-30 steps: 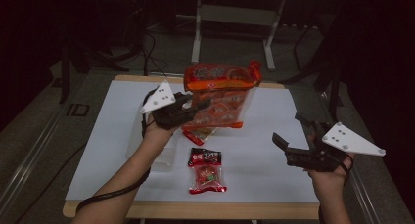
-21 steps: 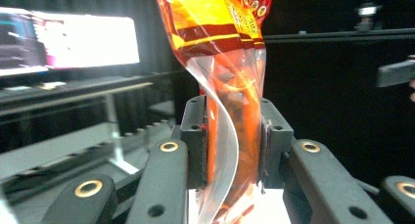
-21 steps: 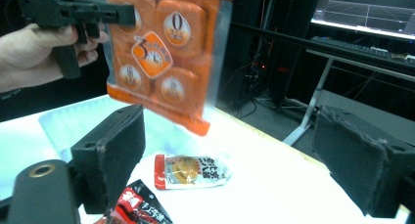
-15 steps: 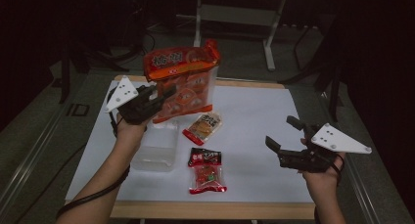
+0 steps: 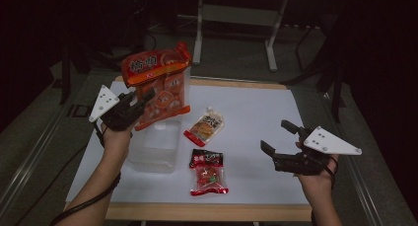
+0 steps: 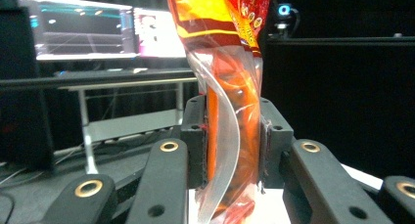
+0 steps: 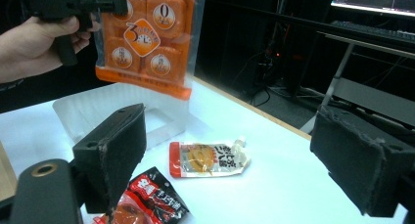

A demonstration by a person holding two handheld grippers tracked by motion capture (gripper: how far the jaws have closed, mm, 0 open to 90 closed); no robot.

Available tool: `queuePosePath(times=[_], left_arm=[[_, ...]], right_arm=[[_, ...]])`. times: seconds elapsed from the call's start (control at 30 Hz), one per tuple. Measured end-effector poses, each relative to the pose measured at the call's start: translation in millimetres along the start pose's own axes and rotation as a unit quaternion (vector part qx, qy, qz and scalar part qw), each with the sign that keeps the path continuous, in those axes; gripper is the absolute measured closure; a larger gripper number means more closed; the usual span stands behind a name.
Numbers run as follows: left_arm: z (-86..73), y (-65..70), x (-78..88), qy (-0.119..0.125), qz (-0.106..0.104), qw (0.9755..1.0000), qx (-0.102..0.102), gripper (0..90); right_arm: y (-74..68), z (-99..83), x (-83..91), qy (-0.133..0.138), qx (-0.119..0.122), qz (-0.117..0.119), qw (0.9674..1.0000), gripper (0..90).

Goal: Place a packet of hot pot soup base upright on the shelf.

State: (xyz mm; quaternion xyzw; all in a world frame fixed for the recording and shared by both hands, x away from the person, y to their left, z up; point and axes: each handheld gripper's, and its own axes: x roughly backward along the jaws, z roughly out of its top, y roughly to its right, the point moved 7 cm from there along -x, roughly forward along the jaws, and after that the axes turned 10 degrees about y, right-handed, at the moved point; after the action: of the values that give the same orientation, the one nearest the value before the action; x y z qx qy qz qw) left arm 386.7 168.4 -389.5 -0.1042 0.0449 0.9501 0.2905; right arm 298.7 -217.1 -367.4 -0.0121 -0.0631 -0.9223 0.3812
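So my left gripper (image 5: 140,98) has its black jaws clamped on a big glossy orange plastic snack bag (image 5: 158,85), and in the left gripper view you can see the crinkly film of the bag (image 6: 230,111) squeezed flat between the foam pads (image 6: 195,136), part clear, part printed orange. It hangs upright in the air off the jaws, bottom edge just above a clear rectangular plastic tub (image 5: 155,147) that sits right below that gripper on the white table (image 5: 256,112). My right gripper (image 5: 278,139) is well off to the side, jaws spread wide with nothing in them. Ahead of it lie a small flat pouch with a spout (image 7: 210,158) and a shiny red and black packet (image 7: 151,197), both flat on the tabletop.
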Motion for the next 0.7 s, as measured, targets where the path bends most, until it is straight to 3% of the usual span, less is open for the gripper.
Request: queuePosePath(times=[0.13, 0.37, 0.53, 0.7], left_arm=[[-13.9, -8.0, 2.3, -0.009, 0.034, 0.9994, 0.009, 71.5], [-31.6, -16.9, 2.4, -0.021, 0.056, 0.9980, 0.018, 71.5], [-42.8, -22.2, 2.3, -0.032, 0.081, 0.9958, 0.028, 71.5], [-53.2, -24.0, -0.2, -0.043, 0.080, 0.9952, 0.037, 71.4]], right_arm=[[0.7, -2.6, 0.0, -0.003, -0.001, -0.001, 1.0000, 13.3], [2.8, -7.3, 1.2, -0.005, -0.003, -0.002, 1.0000, 13.4], [3.6, -10.9, 0.9, -0.010, -0.002, -0.002, 0.9999, 13.4], [2.4, -11.9, 0.3, -0.013, 0.002, -0.001, 0.9999, 13.4]])
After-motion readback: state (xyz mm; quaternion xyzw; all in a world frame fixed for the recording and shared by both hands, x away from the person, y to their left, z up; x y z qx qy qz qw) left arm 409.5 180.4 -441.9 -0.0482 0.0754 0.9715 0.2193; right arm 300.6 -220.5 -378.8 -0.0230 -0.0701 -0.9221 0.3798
